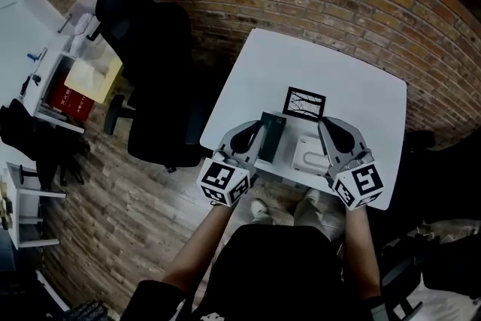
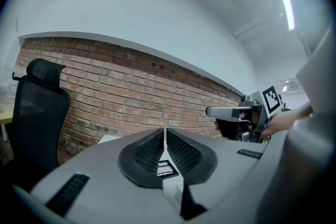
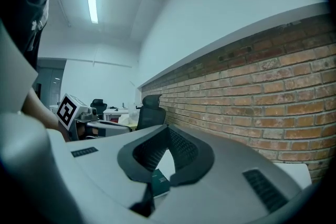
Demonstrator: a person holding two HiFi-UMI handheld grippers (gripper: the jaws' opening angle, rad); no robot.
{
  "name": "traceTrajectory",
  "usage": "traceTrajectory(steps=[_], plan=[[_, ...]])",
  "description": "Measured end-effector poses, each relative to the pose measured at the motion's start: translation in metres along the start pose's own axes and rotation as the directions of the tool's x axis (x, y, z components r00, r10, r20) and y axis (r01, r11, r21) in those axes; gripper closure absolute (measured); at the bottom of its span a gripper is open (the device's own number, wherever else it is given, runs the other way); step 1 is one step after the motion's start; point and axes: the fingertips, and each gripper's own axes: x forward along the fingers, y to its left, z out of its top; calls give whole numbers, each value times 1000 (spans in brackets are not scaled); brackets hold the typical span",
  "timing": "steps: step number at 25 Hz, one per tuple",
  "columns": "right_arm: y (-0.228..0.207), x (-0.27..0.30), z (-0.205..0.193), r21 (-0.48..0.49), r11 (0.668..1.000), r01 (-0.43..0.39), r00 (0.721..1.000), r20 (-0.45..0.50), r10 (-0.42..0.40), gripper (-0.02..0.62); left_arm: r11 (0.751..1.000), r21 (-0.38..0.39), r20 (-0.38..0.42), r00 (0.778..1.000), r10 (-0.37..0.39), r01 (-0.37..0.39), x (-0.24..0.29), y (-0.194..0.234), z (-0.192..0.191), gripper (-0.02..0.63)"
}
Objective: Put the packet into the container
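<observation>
In the head view a dark green packet [image 1: 272, 135] lies flat on the white table [image 1: 353, 86], and a white container [image 1: 310, 154] stands just right of it near the front edge. My left gripper [image 1: 261, 126] hovers at the packet's left side, shut and holding nothing. My right gripper [image 1: 323, 122] hangs over the container's right side, also shut and empty. The left gripper view shows its jaws [image 2: 165, 136] pressed together, with the right gripper [image 2: 247, 115] off to the right. Below the shut jaws [image 3: 168, 136] in the right gripper view, a corner of the packet [image 3: 159, 182] peeks out.
A black-framed card [image 1: 304, 103] lies on the table behind the packet and container. A black office chair [image 1: 150, 71] stands left of the table, with a shelf unit [image 1: 75, 83] further left. The floor and wall are brick.
</observation>
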Motion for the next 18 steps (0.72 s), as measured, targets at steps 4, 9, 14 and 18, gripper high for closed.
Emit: traceTrajectory(steps=[4,9,14,18], plan=[[-10,3,-3,2,999,-34,999,-5,34,591,1000,-1,-3,1000,8,-8,4,-6,-4,597],[-16,14,-1,-8,993,-121,993,-1,121,591,998,8,-37,997,68,-68,2,-9,-24,595],[-19,21,-4,-13,980,-197,980,-13,197,591,992,18,-110,986,124,-123,2,-13,-56,518],[-17,25,-8,-10,969,-247,969,-25,247,591,987,-7,-147,977,155,-158,3,-13,-77,426]])
